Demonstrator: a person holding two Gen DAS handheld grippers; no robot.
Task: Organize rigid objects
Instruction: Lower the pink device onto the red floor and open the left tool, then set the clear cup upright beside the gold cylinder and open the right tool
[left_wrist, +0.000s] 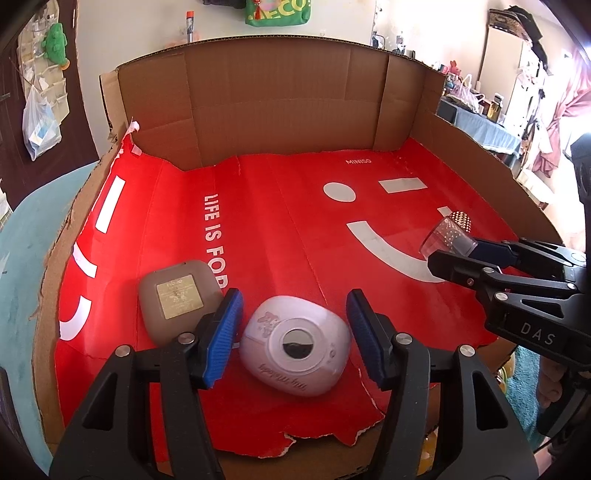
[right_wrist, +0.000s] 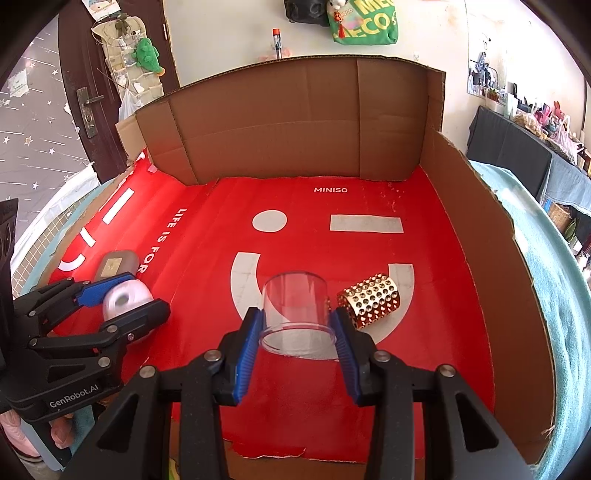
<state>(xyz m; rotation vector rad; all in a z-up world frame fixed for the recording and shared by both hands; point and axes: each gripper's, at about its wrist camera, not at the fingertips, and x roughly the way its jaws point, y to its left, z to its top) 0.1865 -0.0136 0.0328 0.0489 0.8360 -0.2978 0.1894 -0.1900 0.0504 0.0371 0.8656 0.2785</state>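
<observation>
A lilac rounded case (left_wrist: 295, 352) lies on the red cardboard sheet (left_wrist: 280, 229). My left gripper (left_wrist: 293, 341) is open with its blue pads either side of the case, not touching it; it also shows in the right wrist view (right_wrist: 123, 301). A grey-brown square compact (left_wrist: 179, 301) lies just left of it. My right gripper (right_wrist: 297, 328) is shut on a clear plastic cylinder (right_wrist: 295, 308), holding it by its near rim. A gold perforated cylinder (right_wrist: 369, 302) lies on its side just right of it.
The red sheet lies inside an opened cardboard box with a tall back wall (left_wrist: 280, 107) and a right wall (right_wrist: 491, 243). A teal cloth (right_wrist: 557, 295) covers the surface under the box. A cluttered table (right_wrist: 524, 147) stands at the far right.
</observation>
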